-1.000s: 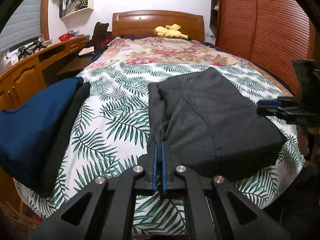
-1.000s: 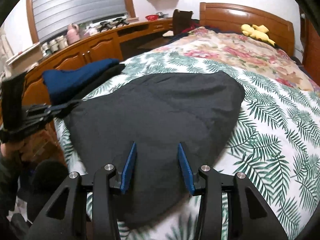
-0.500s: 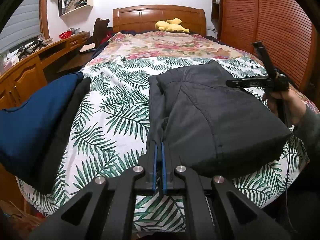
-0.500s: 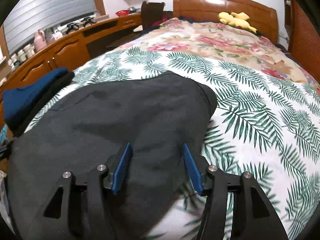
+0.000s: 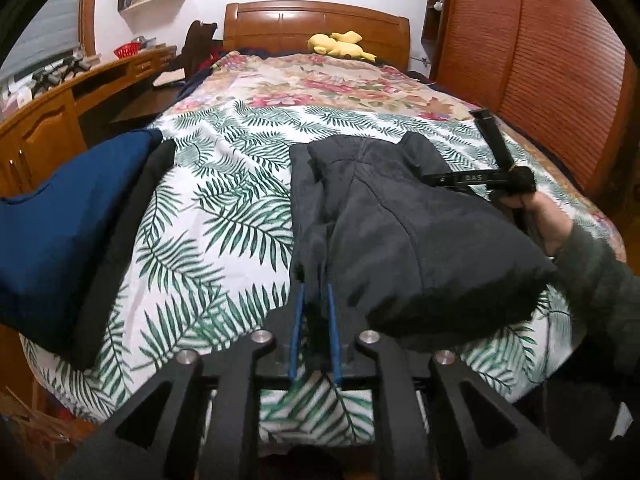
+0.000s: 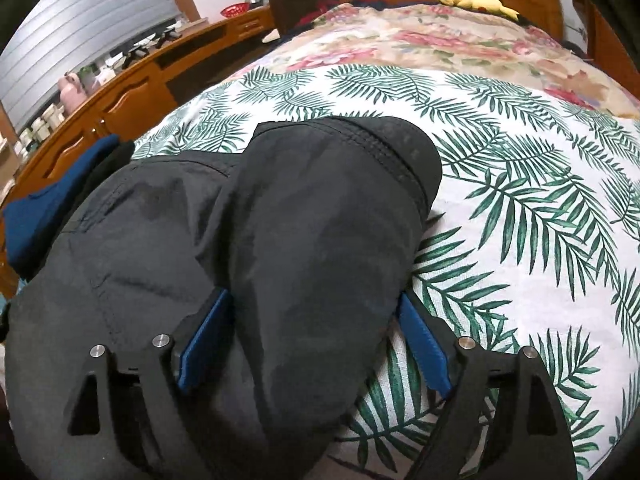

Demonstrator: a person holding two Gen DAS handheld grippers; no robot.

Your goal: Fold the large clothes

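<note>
A dark grey garment (image 5: 400,224) lies partly folded on the palm-leaf bedspread (image 5: 224,216). My left gripper (image 5: 315,292) pinches the garment's near left edge between its blue pads. My right gripper (image 6: 316,300) is open, its blue pads (image 6: 208,332) standing on either side of a raised fold of the garment (image 6: 312,240) without closing on it. In the left wrist view the right gripper (image 5: 480,178) reaches over the garment's right side, held by a hand.
A folded navy garment (image 5: 68,208) on a black one (image 5: 120,232) lies at the bed's left edge. A wooden desk (image 5: 48,108) runs along the left, a wardrobe (image 5: 540,60) along the right. A yellow plush toy (image 5: 340,44) sits by the headboard.
My right gripper has moved forward and down over the garment; a raised fold now stands between its open pads. My left gripper stays at the near edge, its pads slightly further apart.
</note>
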